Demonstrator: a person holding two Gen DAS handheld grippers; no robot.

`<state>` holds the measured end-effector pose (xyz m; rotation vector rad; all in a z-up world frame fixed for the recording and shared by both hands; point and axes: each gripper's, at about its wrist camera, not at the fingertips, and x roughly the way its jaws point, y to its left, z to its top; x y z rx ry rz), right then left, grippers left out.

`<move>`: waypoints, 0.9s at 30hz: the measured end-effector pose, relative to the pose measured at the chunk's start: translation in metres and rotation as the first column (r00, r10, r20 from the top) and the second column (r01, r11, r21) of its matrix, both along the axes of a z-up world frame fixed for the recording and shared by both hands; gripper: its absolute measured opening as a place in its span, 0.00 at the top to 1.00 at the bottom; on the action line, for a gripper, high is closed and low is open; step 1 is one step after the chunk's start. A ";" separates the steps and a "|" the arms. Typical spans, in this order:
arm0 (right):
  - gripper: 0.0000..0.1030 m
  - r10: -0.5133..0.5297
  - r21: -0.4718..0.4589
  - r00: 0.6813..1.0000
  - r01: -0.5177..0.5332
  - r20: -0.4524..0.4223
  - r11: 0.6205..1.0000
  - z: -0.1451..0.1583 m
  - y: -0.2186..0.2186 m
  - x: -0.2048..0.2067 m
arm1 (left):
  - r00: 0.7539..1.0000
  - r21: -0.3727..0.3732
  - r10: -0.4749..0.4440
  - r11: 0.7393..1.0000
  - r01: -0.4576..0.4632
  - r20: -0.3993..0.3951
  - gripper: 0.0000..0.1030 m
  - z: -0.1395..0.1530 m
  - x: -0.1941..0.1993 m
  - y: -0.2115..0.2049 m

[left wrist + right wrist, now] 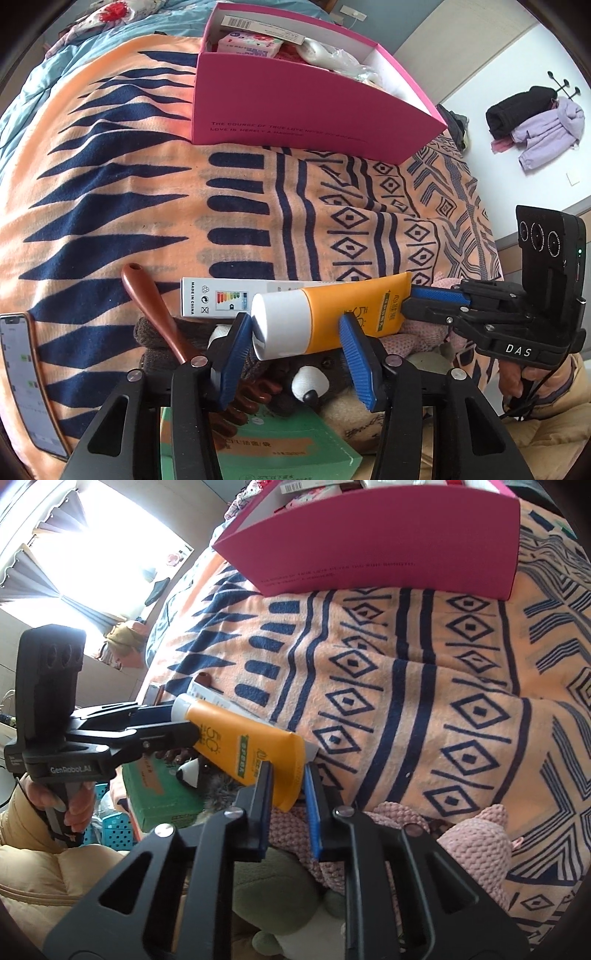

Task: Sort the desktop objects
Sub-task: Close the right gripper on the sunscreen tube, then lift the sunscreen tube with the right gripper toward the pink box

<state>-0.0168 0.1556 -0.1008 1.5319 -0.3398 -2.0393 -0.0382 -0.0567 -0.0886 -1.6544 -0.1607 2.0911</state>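
Note:
An orange tube with a white cap (332,317) is held in the air between both grippers. My left gripper (295,347) has its blue pads on either side of the tube's cap end, closed on it. My right gripper (290,779) is shut on the tube's flat crimped end (291,771); it shows in the left wrist view (436,299) at the right. The tube also shows in the right wrist view (240,746). A pink open box (295,107) with several items inside stands further back on the patterned blanket (129,206).
Below the tube lie a brown wooden comb (159,314), a white carton (236,297), a green box (273,443), a raccoon plush (314,384), a pink knitted toy (472,842) and a green plush (280,886). A phone (22,380) lies at the left.

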 end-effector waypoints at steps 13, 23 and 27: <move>0.82 -0.025 0.016 0.998 0.026 -0.061 1.000 0.021 0.008 -0.003 | 0.999 0.015 -0.003 1.000 0.004 -0.048 0.56 0.020 0.000 0.006; 0.82 -0.035 0.014 0.994 0.037 -0.108 0.999 0.040 0.011 -0.006 | 0.996 0.025 0.014 1.000 -0.012 -0.085 0.57 0.036 -0.004 0.007; 0.81 -0.039 0.013 0.991 0.041 -0.129 0.999 0.048 0.012 -0.008 | 0.995 0.032 0.017 0.999 -0.014 -0.098 0.57 0.042 -0.006 0.007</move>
